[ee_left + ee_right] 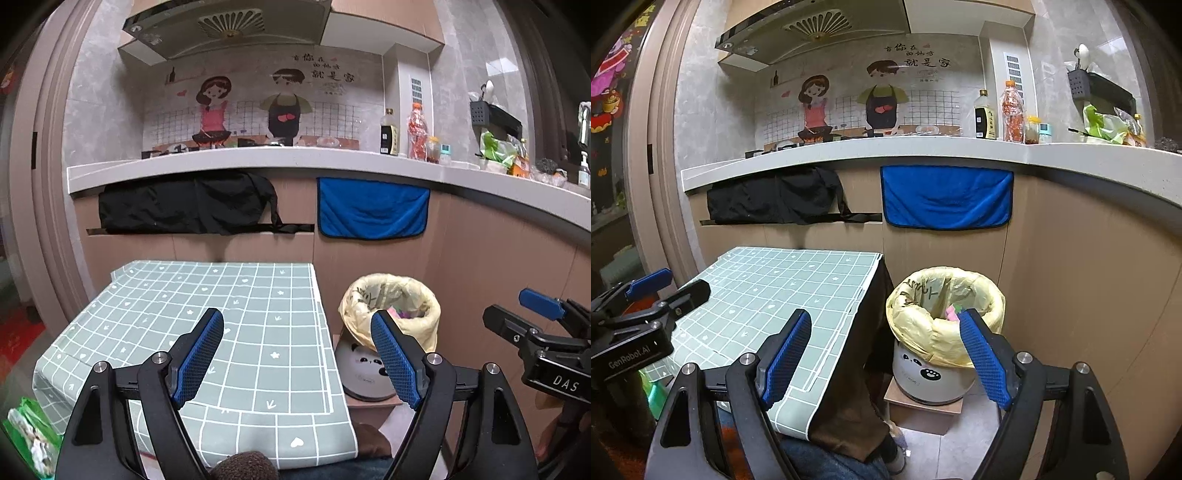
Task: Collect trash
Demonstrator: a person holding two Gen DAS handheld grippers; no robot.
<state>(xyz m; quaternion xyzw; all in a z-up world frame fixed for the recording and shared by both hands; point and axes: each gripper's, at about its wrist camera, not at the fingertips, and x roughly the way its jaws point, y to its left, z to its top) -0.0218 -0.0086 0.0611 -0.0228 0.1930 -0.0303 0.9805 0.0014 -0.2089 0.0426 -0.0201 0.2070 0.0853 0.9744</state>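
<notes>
Both grippers, left (297, 356) and right (884, 356), are hanging with jaws released and empty, the bin (945, 332) sitting just beyond the right jaws, lined to take trash.

Blue towel (946, 197) beside black cloth (775, 197) below the counter (886, 151)
</notes>
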